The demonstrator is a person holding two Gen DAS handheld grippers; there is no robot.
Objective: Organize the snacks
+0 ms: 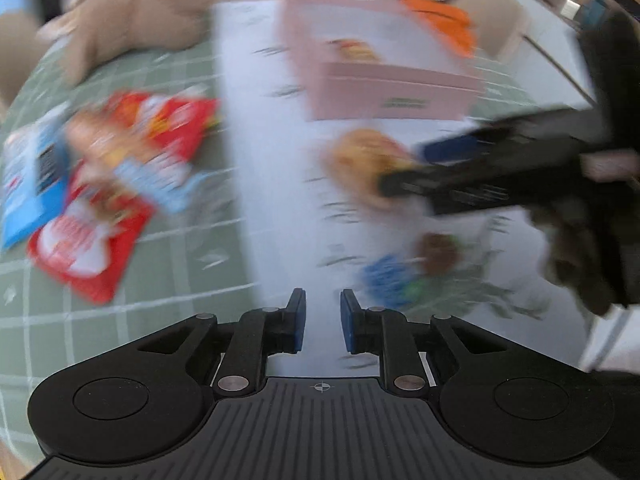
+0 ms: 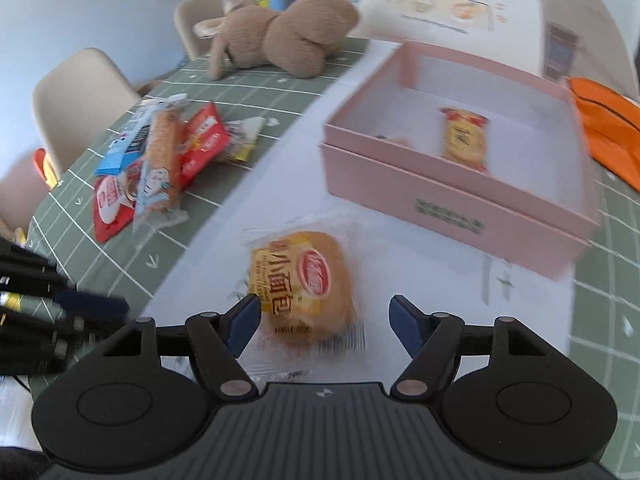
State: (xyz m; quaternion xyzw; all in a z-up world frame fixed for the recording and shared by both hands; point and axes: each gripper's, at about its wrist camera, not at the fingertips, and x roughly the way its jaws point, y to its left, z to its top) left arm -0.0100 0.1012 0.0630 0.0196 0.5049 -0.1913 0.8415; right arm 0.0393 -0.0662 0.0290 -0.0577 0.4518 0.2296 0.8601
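A wrapped yellow bread bun (image 2: 302,286) lies on the white table runner (image 2: 384,248), just ahead of my right gripper (image 2: 324,320), which is open with the bun's near end between its fingers. The bun also shows in the blurred left wrist view (image 1: 362,162) at the right gripper's tips (image 1: 394,172). A pink open box (image 2: 448,192) stands behind it with a yellow snack packet (image 2: 464,138) inside. A pile of snack packets (image 2: 160,164) lies to the left on the green cloth. My left gripper (image 1: 323,322) has a narrow gap and holds nothing.
A brown plush toy (image 2: 280,40) lies at the table's far side. An orange bag (image 2: 604,128) sits right of the box. Beige chairs (image 2: 80,96) stand at the left edge. A small blue and brown packet (image 1: 404,276) lies near my left gripper.
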